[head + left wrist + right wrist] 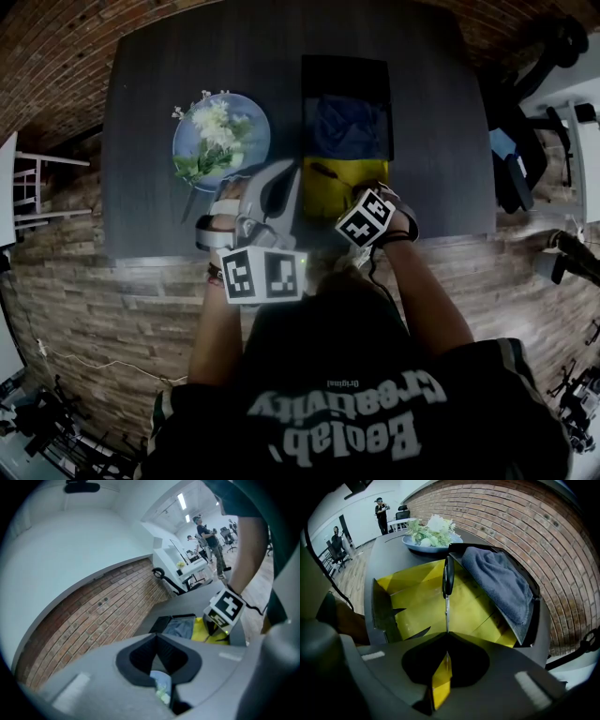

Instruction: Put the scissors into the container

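Your right gripper is clamped on the scissors by the blades. Their handles point straight ahead, down over the yellow container at the desk's near edge. Your left gripper is closed on nothing, so the drop looks like the right's job.

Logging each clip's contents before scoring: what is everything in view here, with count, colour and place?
scissors: one, black handle, hanging over the container
container: one, yellow, open, at the table's near edge
tray: one, black, behind the container
towel: one, blue, in the tray
plate: one, blue, left of the tray
flowers: one bunch, white, on the plate
table: one, dark grey
left gripper: grey, fingers together, empty
right gripper: grey, fingers shut on the scissors' blade
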The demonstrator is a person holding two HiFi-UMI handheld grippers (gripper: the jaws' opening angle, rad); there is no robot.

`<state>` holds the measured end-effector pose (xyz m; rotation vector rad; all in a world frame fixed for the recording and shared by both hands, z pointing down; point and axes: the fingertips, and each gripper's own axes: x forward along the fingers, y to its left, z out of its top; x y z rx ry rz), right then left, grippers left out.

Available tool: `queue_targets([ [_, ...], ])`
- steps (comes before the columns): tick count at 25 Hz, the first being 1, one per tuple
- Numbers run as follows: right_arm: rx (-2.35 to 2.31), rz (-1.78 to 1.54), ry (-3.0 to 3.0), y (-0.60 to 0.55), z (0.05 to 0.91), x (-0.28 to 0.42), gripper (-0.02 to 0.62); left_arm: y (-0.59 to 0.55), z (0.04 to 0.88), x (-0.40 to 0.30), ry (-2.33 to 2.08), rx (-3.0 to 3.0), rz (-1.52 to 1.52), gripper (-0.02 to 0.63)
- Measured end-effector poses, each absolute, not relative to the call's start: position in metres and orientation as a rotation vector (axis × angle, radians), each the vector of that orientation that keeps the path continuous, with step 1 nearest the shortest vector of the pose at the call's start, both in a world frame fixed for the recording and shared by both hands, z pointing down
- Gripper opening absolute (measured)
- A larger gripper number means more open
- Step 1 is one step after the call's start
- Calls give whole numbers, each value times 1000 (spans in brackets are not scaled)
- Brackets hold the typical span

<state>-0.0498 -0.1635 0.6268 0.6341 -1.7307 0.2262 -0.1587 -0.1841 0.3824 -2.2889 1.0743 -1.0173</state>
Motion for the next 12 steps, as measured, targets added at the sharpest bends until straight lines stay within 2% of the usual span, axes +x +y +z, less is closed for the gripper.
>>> queue_targets([
  [12,641,172,-1738,-164,626,-50,14,-183,385,-160,1062,-2285,-1041,3],
])
